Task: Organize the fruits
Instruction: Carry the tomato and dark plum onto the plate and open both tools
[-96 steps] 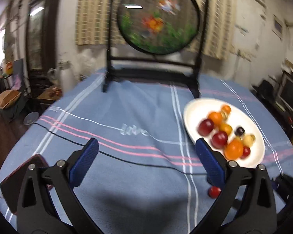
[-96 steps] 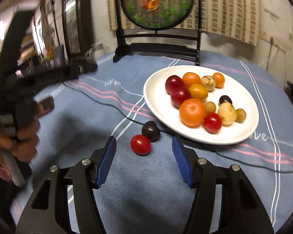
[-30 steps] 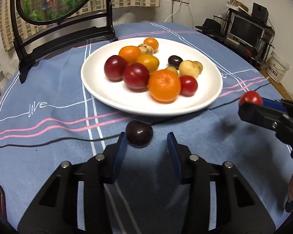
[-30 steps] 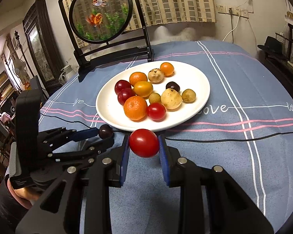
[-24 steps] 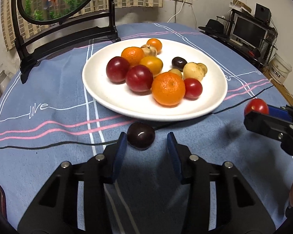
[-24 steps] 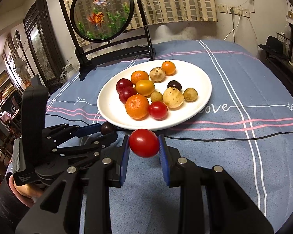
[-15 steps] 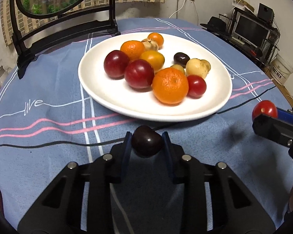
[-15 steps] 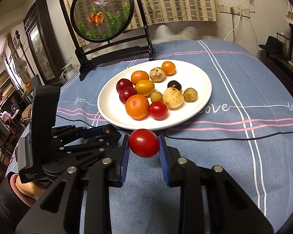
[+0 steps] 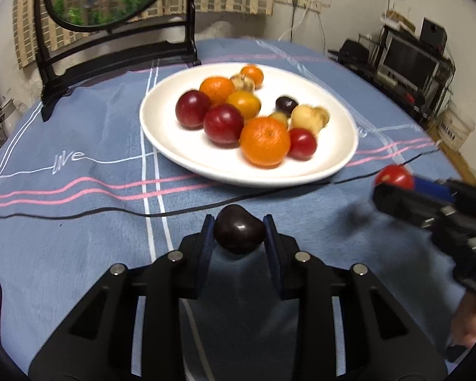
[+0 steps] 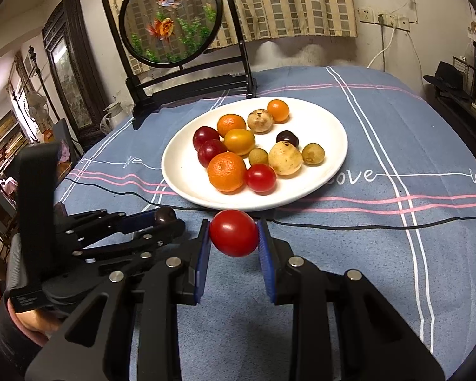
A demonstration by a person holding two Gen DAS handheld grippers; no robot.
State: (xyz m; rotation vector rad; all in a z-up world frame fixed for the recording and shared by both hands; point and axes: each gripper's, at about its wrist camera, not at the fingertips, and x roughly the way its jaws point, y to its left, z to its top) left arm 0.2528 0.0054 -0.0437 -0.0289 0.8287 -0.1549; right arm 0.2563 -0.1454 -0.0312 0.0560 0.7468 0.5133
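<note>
Gripping a dark plum [image 9: 239, 228] between blue pads, left tongs [image 9: 238, 233] narrowed tight around it, just short of the near rim of the white plate [image 9: 181, 155] and above the black cable [image 9: 111, 211] crossing the blue striped tablecloth [image 9: 79, 254]. Clamped likewise on a red cherry tomato [image 10: 234, 232], right tongs [image 10: 234, 238], raised over the cloth in front of the same plate. Heaped on the plate: a large orange [image 10: 227, 171], two red plums [image 10: 211, 152], a yellow tomato [image 10: 239, 141], another red tomato [image 10: 260, 177], a pale potato-like fruit [image 10: 285, 159], small brownish fruits and one dark one. Standing at the table's far edge, a round goldfish screen [image 10: 171, 19] in a black frame. Seen from the right wrist, left tongs [image 10: 161, 219] low at the left with a hand [image 10: 31, 322] beneath.
</note>
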